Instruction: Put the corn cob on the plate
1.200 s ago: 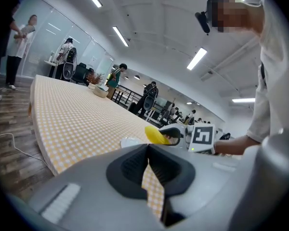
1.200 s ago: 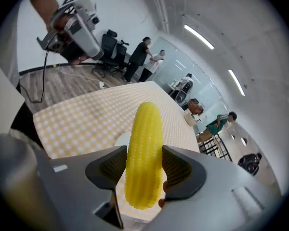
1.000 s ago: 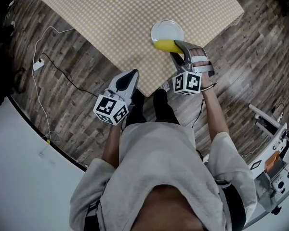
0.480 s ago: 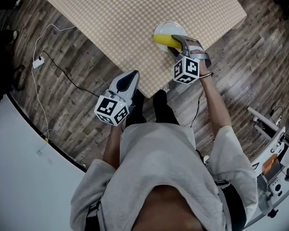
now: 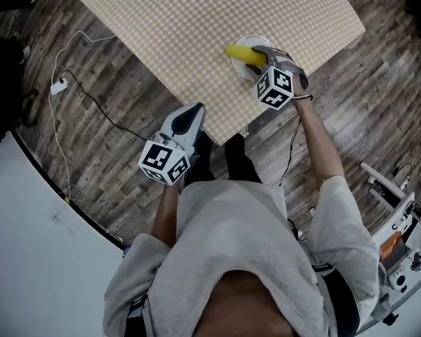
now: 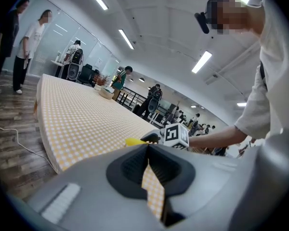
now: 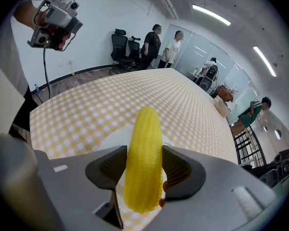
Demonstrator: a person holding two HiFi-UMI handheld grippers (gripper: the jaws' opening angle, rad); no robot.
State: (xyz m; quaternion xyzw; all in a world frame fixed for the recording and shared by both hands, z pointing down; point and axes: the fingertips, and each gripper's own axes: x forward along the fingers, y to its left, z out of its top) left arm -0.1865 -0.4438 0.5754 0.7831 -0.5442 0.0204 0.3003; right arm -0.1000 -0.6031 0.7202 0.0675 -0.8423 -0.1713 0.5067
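Observation:
A yellow corn cob point(image 5: 240, 53) point(image 7: 144, 153) sticks out lengthwise from between the jaws of my right gripper point(image 5: 257, 60) point(image 7: 144, 166), which is shut on it. The cob hangs just over a small white plate point(image 5: 248, 41) point(image 7: 116, 136) near the table's near right corner. I cannot tell whether the cob touches the plate. My left gripper point(image 5: 194, 108) point(image 6: 148, 166) is held off the table's near edge, over the floor, shut with nothing in it. From the left gripper view the corn cob point(image 6: 134, 141) and the right gripper point(image 6: 176, 135) show beyond the jaws.
The table point(image 5: 196, 27) wears a yellow checked cloth. A white cable and power strip point(image 5: 56, 88) lie on the wood floor at the left. Lab equipment point(image 5: 400, 223) stands at the lower right. Several people and chairs are far off across the room.
My right gripper has carried the corn cob farther over the table, from the plate's near rim to above the plate, tipping downward. The left gripper has stayed put.

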